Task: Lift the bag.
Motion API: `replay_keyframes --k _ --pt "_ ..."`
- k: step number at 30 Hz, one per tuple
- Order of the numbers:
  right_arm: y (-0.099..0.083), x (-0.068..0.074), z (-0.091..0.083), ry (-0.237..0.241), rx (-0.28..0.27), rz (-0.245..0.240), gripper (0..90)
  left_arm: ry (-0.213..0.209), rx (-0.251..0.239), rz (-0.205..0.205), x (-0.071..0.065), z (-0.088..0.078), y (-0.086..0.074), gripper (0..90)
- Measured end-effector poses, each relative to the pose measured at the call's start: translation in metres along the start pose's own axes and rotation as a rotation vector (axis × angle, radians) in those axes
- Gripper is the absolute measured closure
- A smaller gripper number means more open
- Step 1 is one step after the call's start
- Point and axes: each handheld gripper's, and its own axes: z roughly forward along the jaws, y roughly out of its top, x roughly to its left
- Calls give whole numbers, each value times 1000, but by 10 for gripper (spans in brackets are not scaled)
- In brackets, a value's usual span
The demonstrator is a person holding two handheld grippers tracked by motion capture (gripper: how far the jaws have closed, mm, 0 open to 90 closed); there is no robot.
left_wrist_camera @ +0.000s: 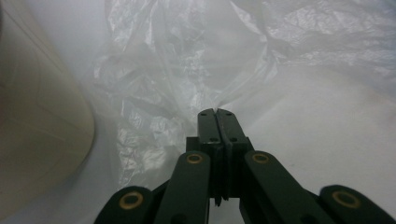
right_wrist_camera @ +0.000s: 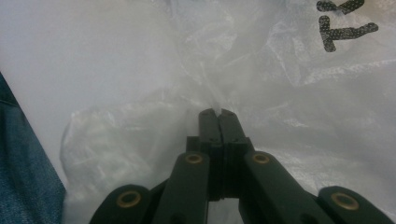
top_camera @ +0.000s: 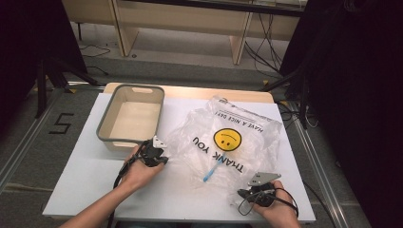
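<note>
A: Now that both grips are on, where is the bag [top_camera: 223,142]?
B: Flat on the bench [top_camera: 76,187], beside the empty tub [top_camera: 105,124]. Left hand-held gripper [left_wrist_camera: 217,112] and right hand-held gripper [right_wrist_camera: 216,112] are each clenched on an edge.
A: What's left?
B: Lifting or opening it, I'd judge; the blue thing [top_camera: 212,171] is inside.

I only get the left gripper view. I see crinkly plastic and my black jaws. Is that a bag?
Observer: Yes, a clear plastic bag with a yellow smiley face printed on it.
Operator: What is the other hand doing?
Observer: The right gripper is shut on the bag's near right edge.
Operator: And the cream thing beside me?
Observer: A cream bin with a grey rim, nothing inside it.
Operator: Anything in the bag?
Observer: A thin blue stick-like thing; I cannot tell whether inside or on top.
</note>
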Motion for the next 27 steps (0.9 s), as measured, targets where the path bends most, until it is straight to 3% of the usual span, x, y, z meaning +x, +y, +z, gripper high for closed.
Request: replay_keyframes --k 3,9,11,14,17,22,24,27 --pt "0 -1 -1 14 -5 14 900 -7 -60 12 -1 -9 1 896" --pt "4 -1 -8 32 -81 25 900 -12 -159 39 0 -21 -1 896" --pt "4 -2 -10 34 -84 28 900 -4 -137 51 1 -20 -2 895" --pt "3 -3 -8 23 -65 16 900 18 -45 70 1 -11 -6 878" --pt "1 -4 -8 24 -35 7 900 36 -46 98 -4 -12 -6 720" --pt "-2 -11 -16 23 -2 -8 900 104 -82 140 -9 -16 -4 461" --pt "-5 -13 -18 24 13 -15 900 115 -52 147 -9 -13 -5 380" --pt "-8 -15 -17 18 33 -23 900 107 9 172 -9 -6 -9 331"
